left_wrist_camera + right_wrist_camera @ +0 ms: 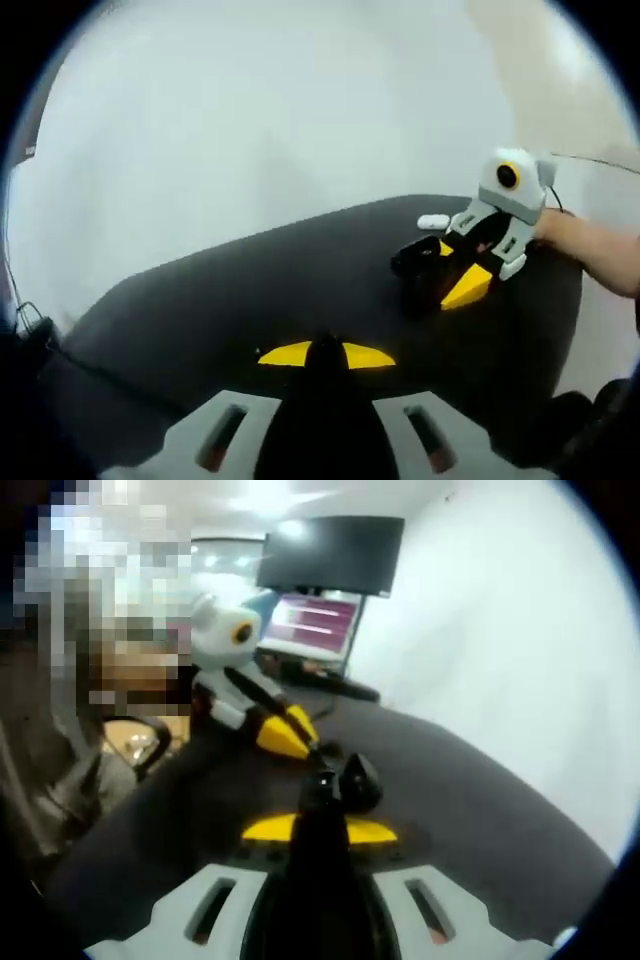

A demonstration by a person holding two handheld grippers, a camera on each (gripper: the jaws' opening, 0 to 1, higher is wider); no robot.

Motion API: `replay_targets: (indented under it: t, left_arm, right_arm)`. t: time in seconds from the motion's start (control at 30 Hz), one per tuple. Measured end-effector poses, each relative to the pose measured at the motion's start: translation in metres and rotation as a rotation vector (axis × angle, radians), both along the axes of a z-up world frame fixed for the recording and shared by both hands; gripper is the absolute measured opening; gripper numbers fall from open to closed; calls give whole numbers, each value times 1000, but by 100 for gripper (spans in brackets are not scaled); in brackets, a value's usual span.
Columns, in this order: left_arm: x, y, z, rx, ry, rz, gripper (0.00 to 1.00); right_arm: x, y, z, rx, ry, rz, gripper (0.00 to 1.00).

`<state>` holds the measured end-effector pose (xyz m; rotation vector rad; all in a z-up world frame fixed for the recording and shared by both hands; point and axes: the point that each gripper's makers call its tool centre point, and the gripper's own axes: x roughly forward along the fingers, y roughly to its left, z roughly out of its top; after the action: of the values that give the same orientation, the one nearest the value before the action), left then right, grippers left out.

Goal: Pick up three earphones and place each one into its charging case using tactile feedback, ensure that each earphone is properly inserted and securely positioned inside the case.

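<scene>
- In the left gripper view, the left gripper (325, 352) is hovering over the near part of the dark desk (280, 280), its yellow-tipped jaws pressed together with nothing between them.
- Farther across the desk from it, the right gripper (455, 278) is reaching in from the right, held by a person's hand (565, 235); its yellow tip is lying against a black charging case (420, 270). Whether those jaws are pinching anything, I cannot tell from here.
- A small white earphone (433, 222) is lying on the desk just behind the charging case, at the desk's far edge.
- In the right gripper view, the right gripper (320, 820) is showing its jaws pressed together, with the black rounded charging case (358, 780) sitting right at their tip; a small dark piece may be nipped there, but the blur is hiding it.
- Beyond the charging case, the left gripper (290, 735) is pointing in toward it.
- Behind the desk (480, 810), a monitor (330, 555) is standing against a white wall (520, 630).
</scene>
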<state>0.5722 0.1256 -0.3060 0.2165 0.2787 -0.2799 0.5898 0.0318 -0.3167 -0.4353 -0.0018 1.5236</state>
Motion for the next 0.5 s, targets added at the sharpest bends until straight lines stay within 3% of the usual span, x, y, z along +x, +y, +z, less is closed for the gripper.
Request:
replay_targets:
  t: [0.07, 0.13, 0.27, 0.5]
  left_arm:
    - [0, 0, -2, -40, 18, -14, 8]
    - [-3, -3, -7, -141, 90, -51, 8]
    - [2, 14, -6, -140, 98, -27, 8]
    - [-2, 29, -12, -144, 173, -42, 10]
  right_arm:
    - [0, 0, 0, 0, -1, 0, 18]
    - [0, 0, 0, 0, -2, -1, 18]
    - [0, 1, 0, 0, -1, -1, 18]
    - [0, 1, 0, 0, -3, -1, 18]
